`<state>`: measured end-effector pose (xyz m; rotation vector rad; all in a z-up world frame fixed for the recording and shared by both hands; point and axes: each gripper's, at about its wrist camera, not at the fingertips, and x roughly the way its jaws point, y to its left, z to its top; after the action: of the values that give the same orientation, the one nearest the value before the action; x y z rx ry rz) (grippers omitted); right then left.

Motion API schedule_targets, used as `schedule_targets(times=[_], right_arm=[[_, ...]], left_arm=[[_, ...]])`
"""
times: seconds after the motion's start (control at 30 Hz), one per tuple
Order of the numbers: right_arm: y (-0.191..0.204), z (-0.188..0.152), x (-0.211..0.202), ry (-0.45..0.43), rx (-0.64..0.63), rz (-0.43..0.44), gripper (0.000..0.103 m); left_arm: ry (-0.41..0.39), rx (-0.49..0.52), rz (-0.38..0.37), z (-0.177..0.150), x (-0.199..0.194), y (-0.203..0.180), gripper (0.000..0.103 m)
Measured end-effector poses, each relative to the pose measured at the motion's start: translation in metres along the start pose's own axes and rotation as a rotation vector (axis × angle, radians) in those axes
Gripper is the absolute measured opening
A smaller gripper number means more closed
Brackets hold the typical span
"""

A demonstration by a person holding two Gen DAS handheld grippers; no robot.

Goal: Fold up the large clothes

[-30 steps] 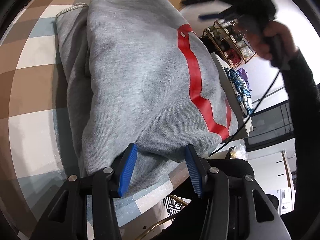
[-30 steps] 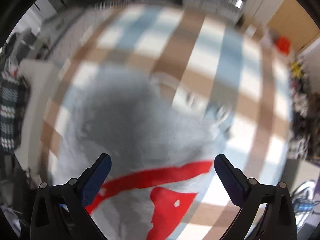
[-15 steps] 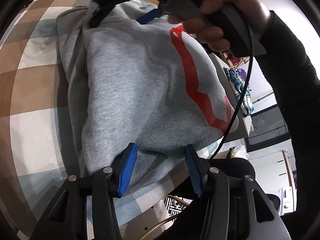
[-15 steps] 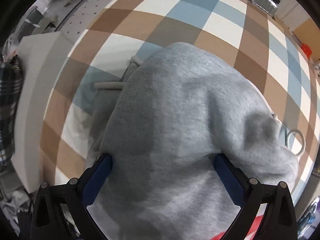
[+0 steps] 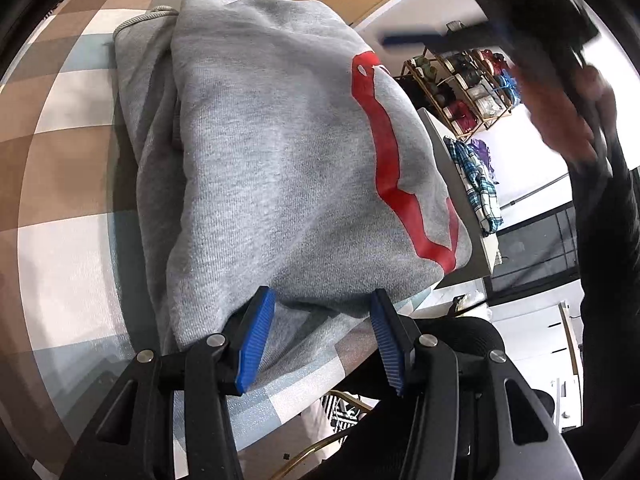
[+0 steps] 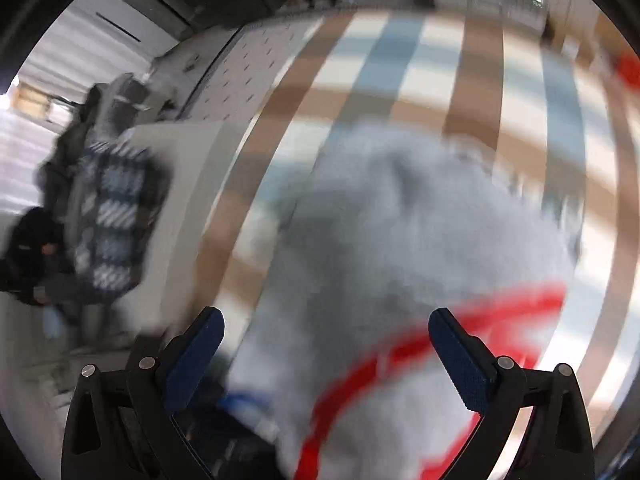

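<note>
A folded grey hoodie [image 5: 280,168] with a red print lies on the checked tablecloth [image 5: 60,184]. My left gripper [image 5: 322,294] rests at its near edge. The blue pads [image 5: 256,336] stand apart on either side of a flat strip of grey fabric that is not bunched between them. My right gripper [image 6: 324,318] hangs wide open above the hoodie [image 6: 420,240], with nothing between its fingers. That view is smeared by motion. In the left wrist view the right gripper [image 5: 500,36] is a dark blur at the upper right, held by a hand [image 5: 568,120].
The table edge [image 5: 460,280] runs close to the hoodie's right side. Beyond it lie a plaid cloth [image 5: 480,188] on a white surface and a wire rack of yarn [image 5: 468,88]. A black chair [image 5: 460,340] stands below the near edge.
The right gripper has pulled off the hoodie's far end, up and to the right, and its view now shows the red print again. The left gripper has not moved.
</note>
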<state>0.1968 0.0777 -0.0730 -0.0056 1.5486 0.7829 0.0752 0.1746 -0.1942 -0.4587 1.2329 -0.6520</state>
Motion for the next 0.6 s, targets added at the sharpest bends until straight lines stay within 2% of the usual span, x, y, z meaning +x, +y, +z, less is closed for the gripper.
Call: schedule_targets(times=[0.07, 0.13, 0.27, 0.3, 0.47, 0.6], right_arm=[[-0.01, -0.027, 0.007, 0.094, 0.047, 0.138, 0.103], [-0.022, -0.05, 0.021, 0.145, 0.085, 0.225, 0.103], [-0.048, -0.064, 0.04, 0.07, 0.128, 0.359, 0.103], [-0.048, -0.064, 0.04, 0.054, 0.138, 0.367, 0.103], [-0.02, -0.061, 0.049, 0.045, 0.078, 0.23, 0.103], [-0.011, -0.071, 0.041, -0.013, 0.065, 0.148, 0.103]], left_arm=[[-0.001, -0.007, -0.001, 0.0, -0.001, -0.001, 0.044], [-0.002, -0.015, -0.003, 0.0, -0.001, 0.0, 0.044], [-0.005, -0.042, -0.019, 0.002, -0.003, 0.005, 0.044], [-0.006, -0.05, -0.025, 0.002, -0.003, 0.007, 0.044], [-0.008, -0.059, -0.03, 0.002, -0.004, 0.01, 0.044], [-0.002, -0.057, -0.015, -0.001, -0.009, 0.005, 0.044]])
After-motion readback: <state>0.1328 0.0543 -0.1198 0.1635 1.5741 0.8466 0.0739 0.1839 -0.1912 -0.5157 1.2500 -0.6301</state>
